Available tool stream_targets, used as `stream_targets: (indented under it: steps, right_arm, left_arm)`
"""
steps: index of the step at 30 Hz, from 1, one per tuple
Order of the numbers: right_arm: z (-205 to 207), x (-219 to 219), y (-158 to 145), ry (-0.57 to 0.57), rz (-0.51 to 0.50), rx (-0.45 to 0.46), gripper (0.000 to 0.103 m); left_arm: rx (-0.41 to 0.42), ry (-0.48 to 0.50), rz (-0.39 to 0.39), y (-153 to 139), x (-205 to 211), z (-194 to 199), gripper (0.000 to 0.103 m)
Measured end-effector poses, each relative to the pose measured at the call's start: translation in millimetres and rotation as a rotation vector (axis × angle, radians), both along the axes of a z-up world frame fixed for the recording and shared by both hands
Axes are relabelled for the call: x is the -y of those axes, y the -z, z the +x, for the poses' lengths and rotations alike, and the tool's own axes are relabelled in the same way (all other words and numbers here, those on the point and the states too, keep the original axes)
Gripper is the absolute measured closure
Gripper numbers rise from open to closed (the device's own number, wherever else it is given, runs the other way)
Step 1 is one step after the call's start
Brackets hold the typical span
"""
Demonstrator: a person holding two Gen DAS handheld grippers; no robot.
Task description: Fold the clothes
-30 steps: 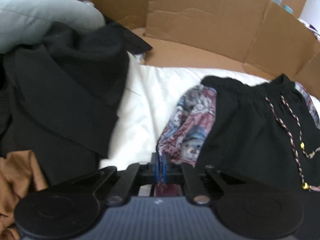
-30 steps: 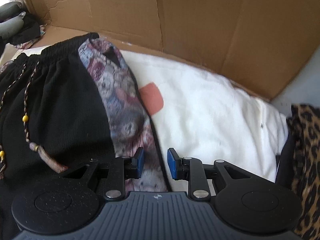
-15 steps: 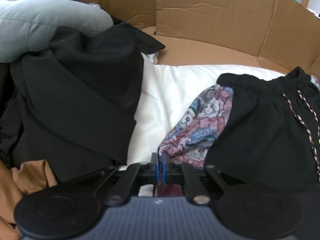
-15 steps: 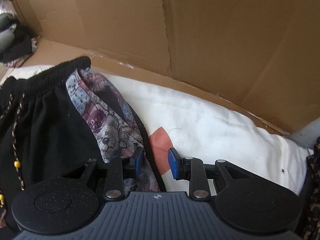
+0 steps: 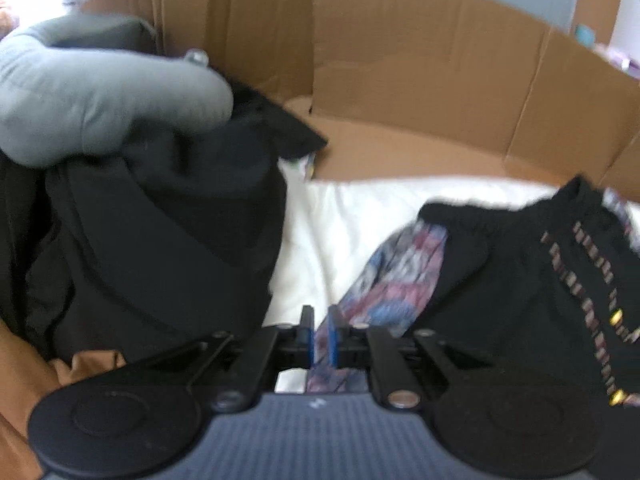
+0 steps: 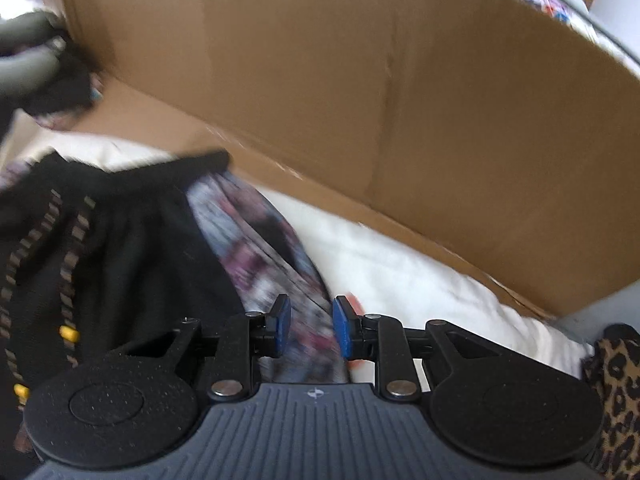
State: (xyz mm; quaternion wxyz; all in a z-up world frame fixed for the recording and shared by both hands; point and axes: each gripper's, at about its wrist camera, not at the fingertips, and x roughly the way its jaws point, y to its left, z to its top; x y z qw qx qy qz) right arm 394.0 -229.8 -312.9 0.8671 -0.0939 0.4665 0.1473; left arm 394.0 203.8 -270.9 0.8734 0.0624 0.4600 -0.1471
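A tall cardboard wall [image 5: 420, 80] is seen curving round the back of the scene, and a white blanket [image 5: 352, 216] is spread in front of it. On the left, a heap of black clothes [image 5: 160, 240] is piled up, topped by a grey padded garment [image 5: 100, 96].

The black shorts [image 5: 512, 280] are laid on the blanket, waistband toward the cardboard, with a patterned panel [image 5: 396, 280] down each side and a braided drawstring [image 5: 584, 280] across the front.

The left gripper [image 5: 320, 336] is pointed steeply down at the left patterned panel; its jaws are just starting to part, with a fold of that panel between the blue pads and seemingly still touched by them.

The right gripper [image 6: 308, 326] is angled down over the other patterned panel [image 6: 260, 248]; its jaws are closing, the cloth is seen in the gap, and the pads [image 6: 342, 326] are not yet pressed on it. A leopard-print cloth [image 6: 616, 384] is glimpsed at far right.
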Motion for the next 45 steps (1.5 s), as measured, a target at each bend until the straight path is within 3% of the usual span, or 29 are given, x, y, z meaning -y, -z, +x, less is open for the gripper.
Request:
stream_targets:
  steps: [5,15,18,21,24,29,36,41,45]
  right_arm:
    - [6,-25,-4,-0.037,0.064,0.016,0.073]
    - [28,-69,6,-0.067,0.112,0.038,0.073]
    - [41,-76,16,-0.06,0.092,0.023,0.073]
    - [54,-77,34,-0.024,0.035,-0.018,0.074]
    - [61,-75,48,-0.01,-0.002,-0.033,0.074]
    - [66,-78,38,0.016,-0.027,-0.05,0.074]
    - [46,-68,6,0.009,0.069,-0.008,0.072]
    - [33,-85,6,-0.108,0.194,-0.02,0.072]
    - [23,-105,23,-0.155,0.169,-0.063,0.071]
  left_arm:
    - [-0.008,0.049,-0.06,1,31,4,0.094]
    - [-0.052,0.113,-0.065,24,73,17,0.094]
    - [-0.062,0.099,-0.037,36,79,25,0.094]
    - [-0.082,0.047,0.069,52,83,33,0.097]
    - [-0.073,0.017,0.081,57,80,37,0.1]
    - [-0.067,0.006,0.101,51,79,44,0.1]
    - [-0.018,-0.008,-0.016,9,62,28,0.099]
    - [-0.032,0.072,-0.095,9,81,21,0.098]
    - [-0.071,0.105,-0.147,22,98,12,0.096]
